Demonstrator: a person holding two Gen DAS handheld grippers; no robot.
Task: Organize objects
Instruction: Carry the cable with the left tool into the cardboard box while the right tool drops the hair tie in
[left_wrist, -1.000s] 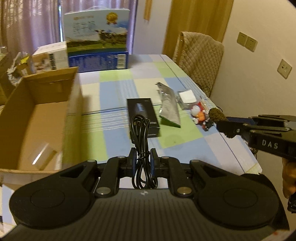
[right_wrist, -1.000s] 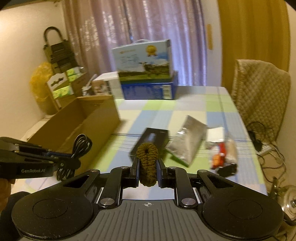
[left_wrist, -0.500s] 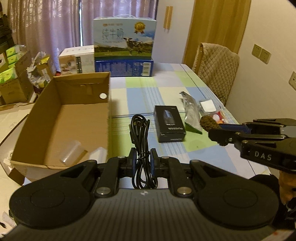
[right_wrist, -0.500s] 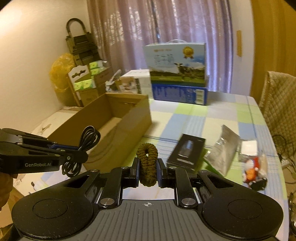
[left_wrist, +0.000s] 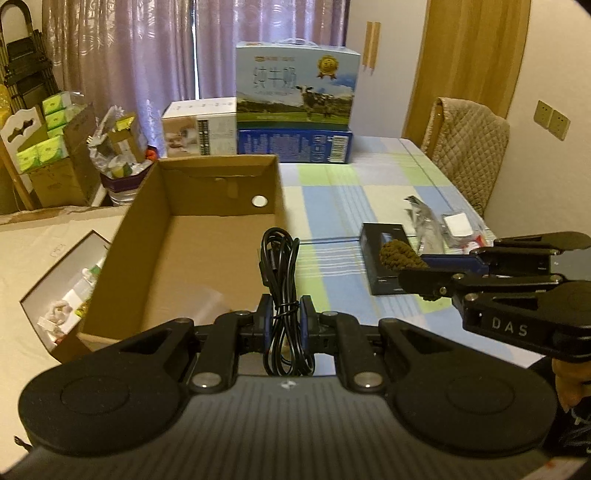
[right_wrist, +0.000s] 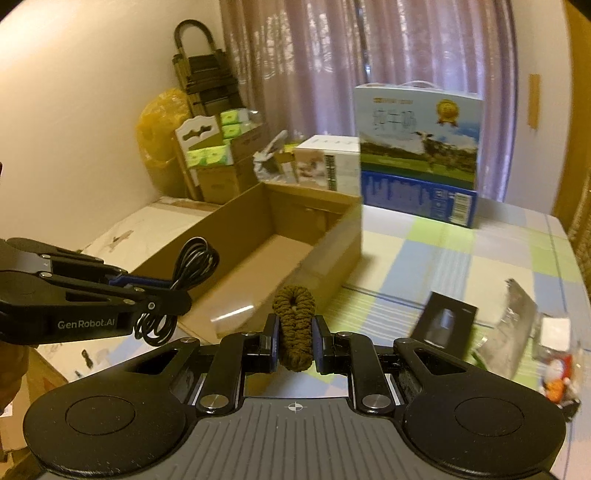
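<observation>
Left wrist view is showing the left gripper (left_wrist: 283, 317) pinching a coiled black cable (left_wrist: 280, 269) between its fingers, the bundle standing upright and poking up above the fingertips. It is hanging over the near right edge of an open cardboard box (left_wrist: 147, 236), which is sitting at the left side of the table (left_wrist: 332, 192) with its checked cloth. Something pale and clear is lying on the box floor, too blurred to name. To the right, the right gripper (left_wrist: 417, 269) is reaching in sideways, clamped on a brown knitted loop (left_wrist: 397, 253).

From the right wrist view, that loop is sitting squeezed between the two blue-padded fingers, folded into a narrow oval, held above the table just by the box's right wall. The left gripper is showing at the left there, cable loops dangling above and below its fingertips.

On the cloth beyond, a black box (right_wrist: 443, 321) is lying flat, with a silver foil pouch (right_wrist: 517, 325) just beside it and a small red and white toy (right_wrist: 557, 380) near the right edge. A milk carton (left_wrist: 297, 88) is standing on a blue box (left_wrist: 293, 146) at the far end, with a white box (left_wrist: 201, 131) beside them.
</observation>
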